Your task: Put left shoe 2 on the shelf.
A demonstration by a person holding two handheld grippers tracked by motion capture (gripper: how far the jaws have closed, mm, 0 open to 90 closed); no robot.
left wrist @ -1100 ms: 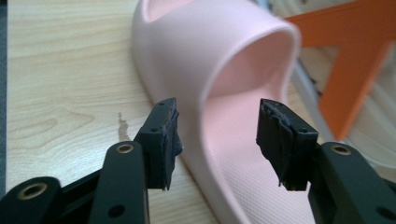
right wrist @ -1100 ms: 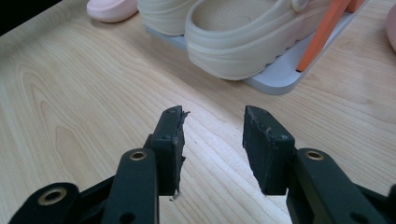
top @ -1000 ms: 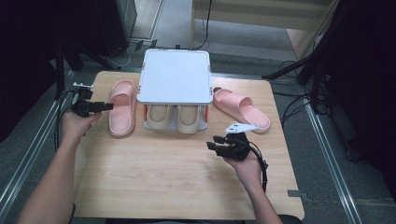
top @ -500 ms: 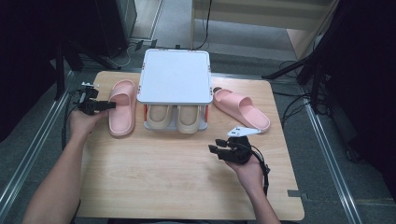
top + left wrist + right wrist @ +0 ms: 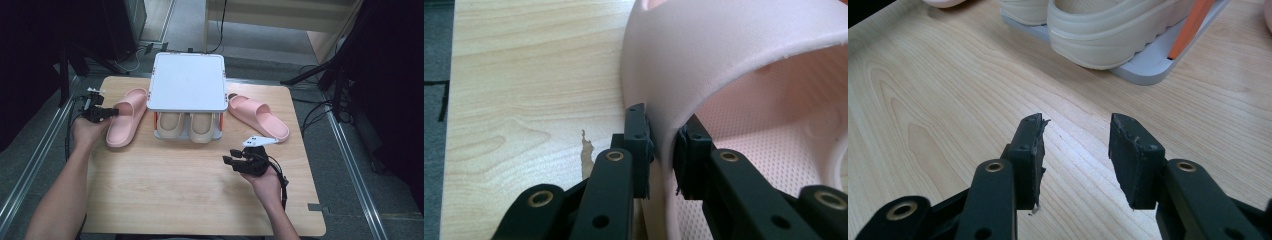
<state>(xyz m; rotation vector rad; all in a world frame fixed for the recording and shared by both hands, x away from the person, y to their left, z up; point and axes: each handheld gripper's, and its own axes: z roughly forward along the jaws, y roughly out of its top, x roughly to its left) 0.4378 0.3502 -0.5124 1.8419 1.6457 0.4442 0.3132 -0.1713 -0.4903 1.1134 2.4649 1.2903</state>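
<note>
Pink slipper point(image 5: 126, 118): it lies flat on the bench point(image 5: 165, 200), just left of the small white rack point(image 5: 188, 82), toe end toward you.
Its mate: the other pink slipper point(image 5: 257, 116) lies to the right of the rack, apart from both claws.
Left claw point(image 5: 663, 150): your jaws have just been closing and now pinch the edge of the slipper's upper strap, one pad outside and one inside the arch; in the high view the left claw point(image 5: 102, 113) sits at the slipper's left flank.
Right claw point(image 5: 1075, 142): its jaws stand apart over bare wood with nothing between them, pointing toward the beige slippers point(image 5: 1113, 30) on the rack's lower tray; in the high view the right claw point(image 5: 239, 161) rests well clear of the pink pair.
Weight: you can expect a light load; it looks like moulded foam, easy for one claw.
Stiffness: the strap appears soft and springy, so it will probably flex and let the sole droop when you lift.
Surface: matte and slightly textured, so a slip seems unlikely.
Fragility: low by the look of it; hard squeezing would likely only dent the foam.
Where to hold: the strap edge you have now is a good spot; bite deep enough that the rim sits fully between the pads.
Caution: keep the sole clear of the rack's edge as you carry it.
</note>
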